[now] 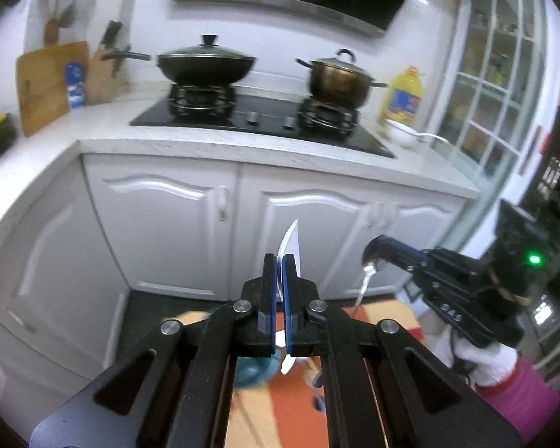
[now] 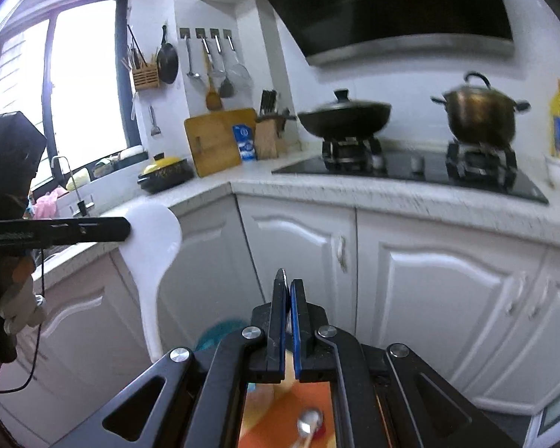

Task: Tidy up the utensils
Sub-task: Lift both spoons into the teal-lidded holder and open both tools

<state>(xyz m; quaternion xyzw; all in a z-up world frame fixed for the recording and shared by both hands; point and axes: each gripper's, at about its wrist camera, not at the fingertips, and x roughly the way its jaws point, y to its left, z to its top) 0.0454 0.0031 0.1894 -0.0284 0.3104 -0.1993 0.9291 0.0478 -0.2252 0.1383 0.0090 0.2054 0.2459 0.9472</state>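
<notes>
my left claw (image 1: pixel 279 261) pinches a white rice paddle (image 1: pixel 293 240) and my right claw (image 2: pixel 288 285) pinches a metal spoon (image 1: pixel 369 272) near white cabinets (image 1: pixel 160 220), the stove (image 1: pixel 265 119) far behind.

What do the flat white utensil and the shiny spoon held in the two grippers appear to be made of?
Flat white utensil: probably plastic, matt, opaque, evenly white with no glint. Shiny spoon: likely polished metal, since its silvery handle mirrors light. Blur leaves both uncertain.

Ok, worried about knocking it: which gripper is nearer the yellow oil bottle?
Right. The right gripper sits low, on the side of the yellow oil bottle; the left gripper is further left.
</notes>
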